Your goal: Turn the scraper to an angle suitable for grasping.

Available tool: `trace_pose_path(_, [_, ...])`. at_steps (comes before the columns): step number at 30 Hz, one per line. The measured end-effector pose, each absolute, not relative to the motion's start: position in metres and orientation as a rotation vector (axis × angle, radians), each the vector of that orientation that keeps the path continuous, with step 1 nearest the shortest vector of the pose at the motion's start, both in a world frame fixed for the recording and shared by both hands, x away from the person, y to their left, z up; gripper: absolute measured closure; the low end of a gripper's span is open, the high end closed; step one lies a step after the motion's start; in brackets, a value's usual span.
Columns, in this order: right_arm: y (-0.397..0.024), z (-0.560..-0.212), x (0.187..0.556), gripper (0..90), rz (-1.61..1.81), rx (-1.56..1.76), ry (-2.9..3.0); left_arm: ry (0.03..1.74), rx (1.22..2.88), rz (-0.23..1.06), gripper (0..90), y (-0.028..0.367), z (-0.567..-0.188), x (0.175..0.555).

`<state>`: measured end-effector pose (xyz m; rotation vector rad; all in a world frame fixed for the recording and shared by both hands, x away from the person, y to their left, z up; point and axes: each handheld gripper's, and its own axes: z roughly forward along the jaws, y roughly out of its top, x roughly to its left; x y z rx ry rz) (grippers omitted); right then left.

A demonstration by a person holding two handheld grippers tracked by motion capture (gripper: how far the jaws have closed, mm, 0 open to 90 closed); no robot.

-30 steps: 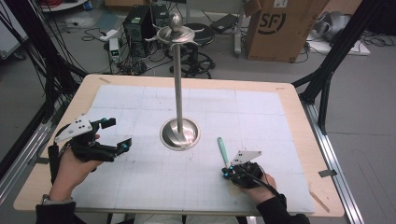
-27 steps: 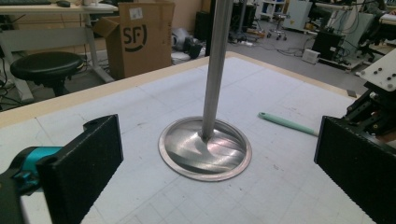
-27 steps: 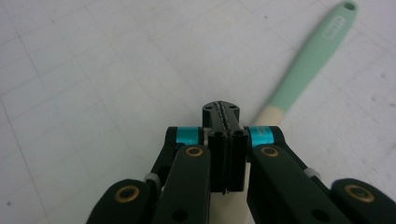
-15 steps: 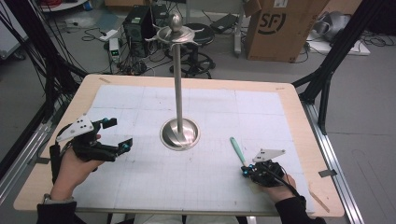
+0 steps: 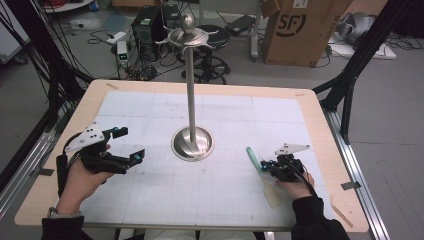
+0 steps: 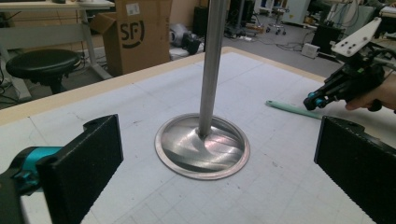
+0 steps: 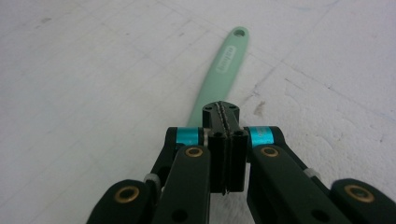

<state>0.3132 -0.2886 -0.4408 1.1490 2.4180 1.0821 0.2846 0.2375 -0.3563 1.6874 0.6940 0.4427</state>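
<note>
Right now your right gripper (image 7: 223,122) is clamped on the green spatula (image 7: 223,65), handle toward the stand (image 5: 192,142) for hanging; left gripper (image 5: 131,145) gapes idle.

A lab or workshop is suggested by what is seen around the table (image 5: 320,107). Behind it, tangled cables (image 5: 150,70), a computer tower (image 5: 147,30) and a cardboard box (image 5: 295,30) are set on grey floor; black frame struts (image 5: 350,75) are fixed beside it.

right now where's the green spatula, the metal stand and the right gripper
green spatula (image 7: 219,77): right gripper view, on its handle.
metal stand (image 5: 193,143): high view, on its round base.
right gripper (image 7: 223,122): right gripper view, at the tips of its closed jaws, above the spatula handle.
</note>
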Motion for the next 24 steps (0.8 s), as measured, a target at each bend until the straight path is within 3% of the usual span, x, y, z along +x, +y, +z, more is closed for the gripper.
trace_pose_path(8, [-0.281, -0.444, 0.324, 90.0, 1.104, 1.159, 2.447, 0.688, 1.707, 0.443, 1.7, 0.233, -0.359, 0.285])
trace_pose_path(24, [-0.210, -0.439, 0.318, 90.0, 1.120, 0.765, 2.773, 0.700, 1.697, 0.447, 1.7, 0.236, -0.360, 0.286])
